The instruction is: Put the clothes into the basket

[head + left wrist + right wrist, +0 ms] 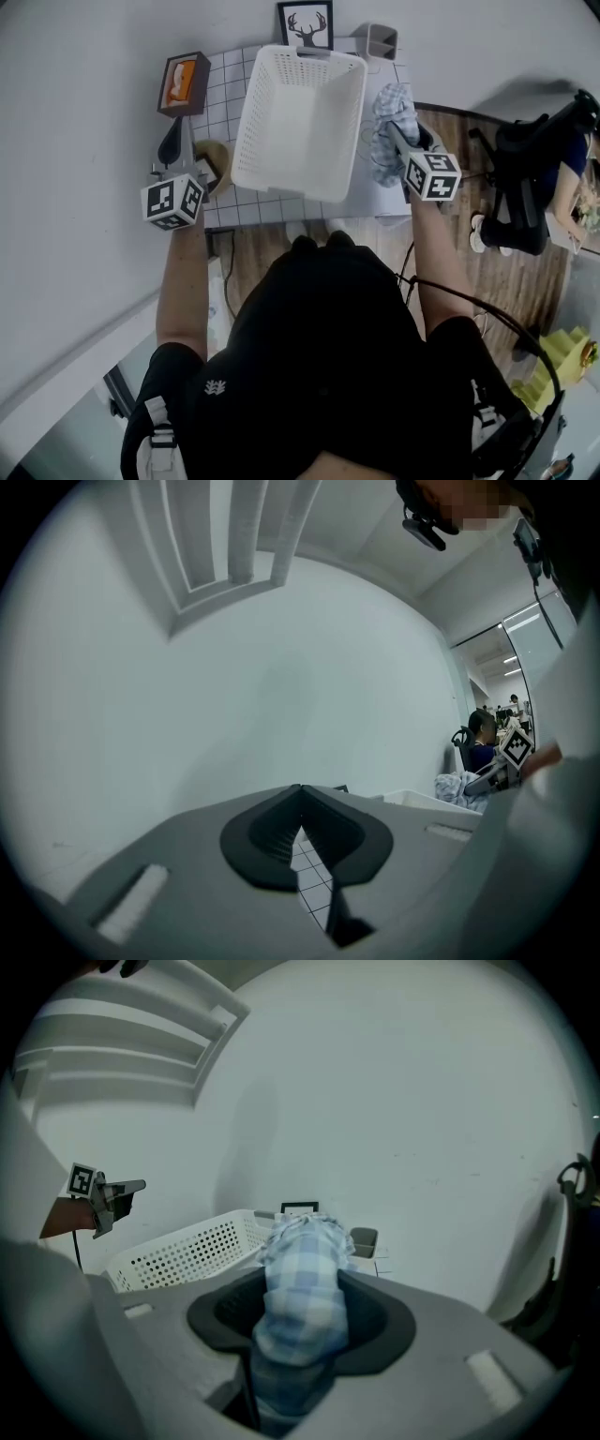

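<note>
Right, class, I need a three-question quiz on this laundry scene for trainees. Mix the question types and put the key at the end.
1. True or false: the white perforated plastic basket already holds clothes.
2. What does the right hand-held gripper grip? A) a blue-and-white checked cloth B) a black sock C) nothing
3. Fill in: the left hand-held gripper holds ____.
Key: 1 false; 2 A; 3 nothing.

Left arm and right arm both stretched forward, forearms bare. Left gripper: jaw tips meet, nothing between them. Right gripper: jaws part-way closed, clamped on checked cloth.
</note>
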Motion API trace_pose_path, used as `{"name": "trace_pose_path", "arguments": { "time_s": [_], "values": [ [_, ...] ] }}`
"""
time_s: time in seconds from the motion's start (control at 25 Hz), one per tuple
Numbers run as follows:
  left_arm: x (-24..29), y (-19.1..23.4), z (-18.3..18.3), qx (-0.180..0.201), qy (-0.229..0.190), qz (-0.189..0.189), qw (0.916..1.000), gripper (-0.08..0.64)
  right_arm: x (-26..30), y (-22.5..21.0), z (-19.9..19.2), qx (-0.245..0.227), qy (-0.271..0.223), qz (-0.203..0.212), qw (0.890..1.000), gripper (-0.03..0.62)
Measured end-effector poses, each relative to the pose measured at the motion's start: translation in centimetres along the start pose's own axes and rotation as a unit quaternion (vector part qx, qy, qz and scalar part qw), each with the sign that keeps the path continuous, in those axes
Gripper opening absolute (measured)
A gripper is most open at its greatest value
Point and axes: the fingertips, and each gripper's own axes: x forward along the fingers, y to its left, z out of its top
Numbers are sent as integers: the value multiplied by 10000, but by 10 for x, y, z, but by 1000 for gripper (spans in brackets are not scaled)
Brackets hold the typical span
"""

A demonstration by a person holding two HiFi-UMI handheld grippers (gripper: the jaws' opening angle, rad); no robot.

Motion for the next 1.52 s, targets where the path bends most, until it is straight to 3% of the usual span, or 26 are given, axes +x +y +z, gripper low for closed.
{"name": "trace_pose_path", "arguments": {
  "time_s": [0.84, 1.52],
  "values": [
    [1, 7, 55, 161, -520, 104, 9985, 6, 0, 5, 93, -286, -646, 205, 9973, 207],
    [3, 10, 64, 114, -465, 121, 9988, 6, 9, 42, 173, -588, -1154, 586, 9899, 207]
  ]
}}
